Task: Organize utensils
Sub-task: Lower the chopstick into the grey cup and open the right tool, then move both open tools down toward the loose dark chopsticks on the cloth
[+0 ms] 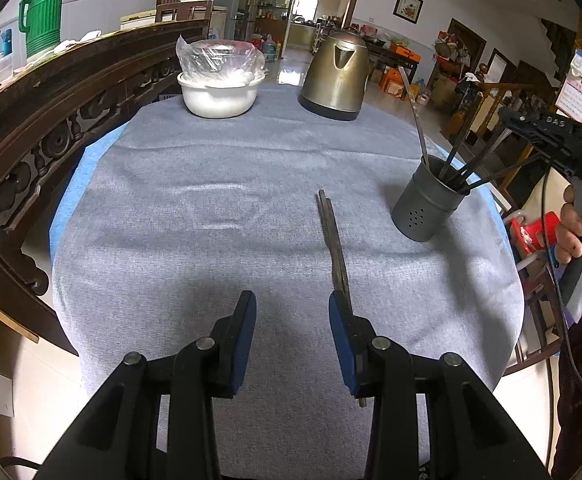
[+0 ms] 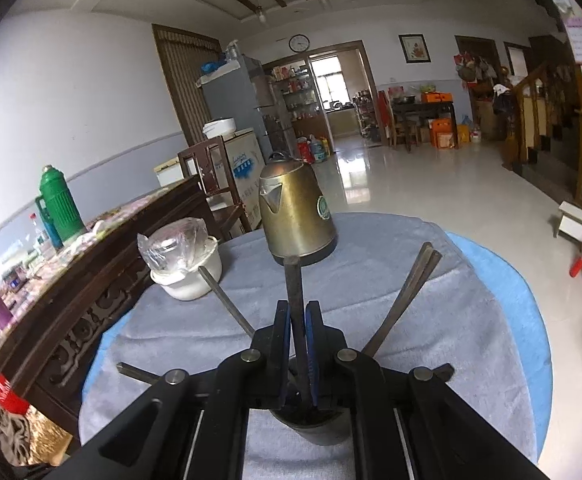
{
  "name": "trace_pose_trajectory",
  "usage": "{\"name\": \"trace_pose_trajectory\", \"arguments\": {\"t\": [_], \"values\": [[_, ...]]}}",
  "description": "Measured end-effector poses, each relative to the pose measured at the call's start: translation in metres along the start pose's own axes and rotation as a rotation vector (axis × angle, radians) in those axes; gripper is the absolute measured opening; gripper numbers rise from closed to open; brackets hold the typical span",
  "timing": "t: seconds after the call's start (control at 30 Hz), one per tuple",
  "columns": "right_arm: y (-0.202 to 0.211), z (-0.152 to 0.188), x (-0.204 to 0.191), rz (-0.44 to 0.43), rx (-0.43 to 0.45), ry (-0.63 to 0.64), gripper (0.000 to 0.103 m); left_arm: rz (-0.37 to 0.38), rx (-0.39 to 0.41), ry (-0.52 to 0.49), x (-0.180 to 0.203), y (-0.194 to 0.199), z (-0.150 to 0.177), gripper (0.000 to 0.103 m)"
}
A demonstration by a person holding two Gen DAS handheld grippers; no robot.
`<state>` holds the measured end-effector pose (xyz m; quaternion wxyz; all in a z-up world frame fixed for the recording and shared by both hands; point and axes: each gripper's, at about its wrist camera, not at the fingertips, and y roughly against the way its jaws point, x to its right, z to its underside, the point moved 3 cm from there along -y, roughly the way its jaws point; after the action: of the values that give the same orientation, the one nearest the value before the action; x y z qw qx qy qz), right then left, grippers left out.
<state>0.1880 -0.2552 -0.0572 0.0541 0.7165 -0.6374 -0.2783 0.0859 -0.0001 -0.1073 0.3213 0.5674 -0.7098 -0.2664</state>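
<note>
Grey cloth (image 1: 211, 220) | dark flat chopsticks (image 1: 333, 240) lying paired, tarnished

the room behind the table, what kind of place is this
Most likely a lived-in family home, an open living and dining room: a cloth-covered table with a brass kettle, a fridge, and a staircase.

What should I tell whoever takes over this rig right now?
Left gripper: open, low over the cloth, a chopstick pair lying by its right finger.
Right gripper: shut on a dark utensil standing in the holder.
Done: several utensils already stand in the holder.
Left: release that utensil, then put the chopstick pair in the holder.
</note>
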Motion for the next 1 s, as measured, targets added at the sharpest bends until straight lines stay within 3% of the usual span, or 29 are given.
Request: {"name": "trace_pose_trajectory", "arguments": {"t": [0.53,0.73,0.83,0.87,0.9,0.93,0.97,1.0], "values": [[0.039,-0.013,0.029,-0.056,0.094,-0.134,0.01,0.003,-0.01,-0.013,0.006,-0.003,0.002,0.038],[0.074,-0.011,0.033,-0.07,0.195,-0.156,0.012,-0.001,-0.019,-0.008,0.005,-0.006,0.002,0.038],[0.093,-0.008,0.035,-0.076,0.236,-0.154,0.021,-0.004,-0.021,-0.009,0.005,-0.007,0.002,0.038],[0.101,-0.006,0.036,-0.076,0.252,-0.154,0.031,-0.007,-0.022,-0.01,0.005,-0.008,0.003,0.039],[0.107,-0.004,0.037,-0.074,0.266,-0.154,0.05,-0.009,-0.024,-0.011,0.005,-0.008,0.003,0.04],[0.114,-0.001,0.038,-0.07,0.286,-0.153,0.062,-0.013,-0.025,-0.01,0.005,-0.009,0.003,0.043],[0.123,0.003,0.038,-0.068,0.316,-0.146,0.07,-0.019,-0.025,-0.009,0.004,-0.01,0.003,0.044],[0.129,0.006,0.038,-0.069,0.329,-0.132,0.07,-0.025,-0.026,-0.007,0.003,-0.01,0.003,0.046]]}}
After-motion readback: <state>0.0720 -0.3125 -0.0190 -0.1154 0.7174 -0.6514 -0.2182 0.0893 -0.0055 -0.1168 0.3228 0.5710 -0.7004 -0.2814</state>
